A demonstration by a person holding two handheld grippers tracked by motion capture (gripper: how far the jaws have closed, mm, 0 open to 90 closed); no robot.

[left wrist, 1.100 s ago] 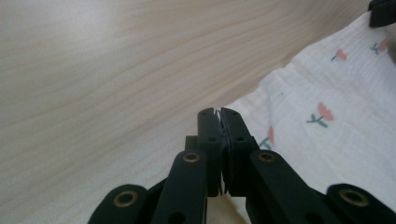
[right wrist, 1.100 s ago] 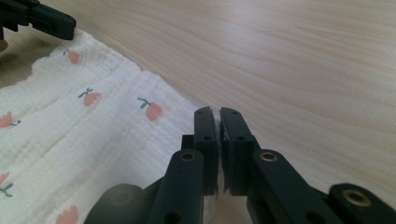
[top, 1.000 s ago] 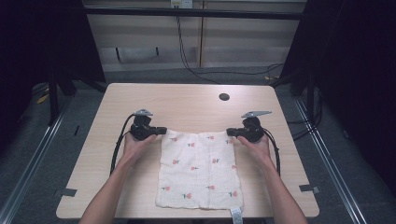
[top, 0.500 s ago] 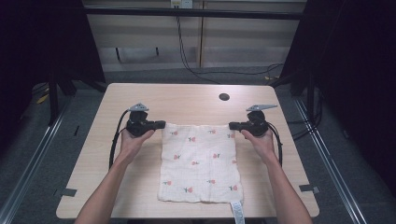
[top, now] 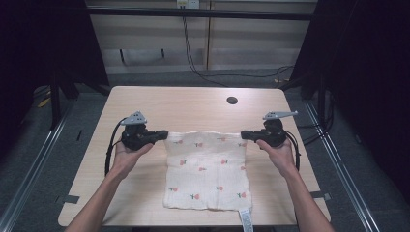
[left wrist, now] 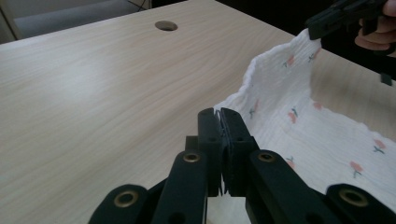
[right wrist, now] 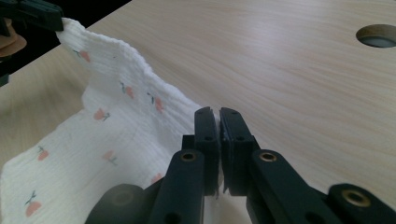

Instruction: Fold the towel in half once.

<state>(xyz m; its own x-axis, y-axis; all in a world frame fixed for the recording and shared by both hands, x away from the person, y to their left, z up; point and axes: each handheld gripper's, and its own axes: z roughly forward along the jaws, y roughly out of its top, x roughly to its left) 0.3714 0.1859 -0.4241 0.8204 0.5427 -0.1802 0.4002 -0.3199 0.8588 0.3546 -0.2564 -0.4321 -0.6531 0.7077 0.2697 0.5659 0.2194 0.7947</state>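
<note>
Lying on the table (top: 145,101), near its front edge, the cloth (top: 208,169) is thin, light and limp, so it sags between holds; best taken at its 2 far corners. Left gripper (top: 162,135) is clamped tight on the far left corner, right gripper (top: 244,135) likewise on the far right. Far edge is lifted slightly; a tag (top: 247,221) hangs over the front.

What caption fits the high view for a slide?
Two grippers, left and right, pinch the far corners of a floral cloth on a wooden table.
</note>
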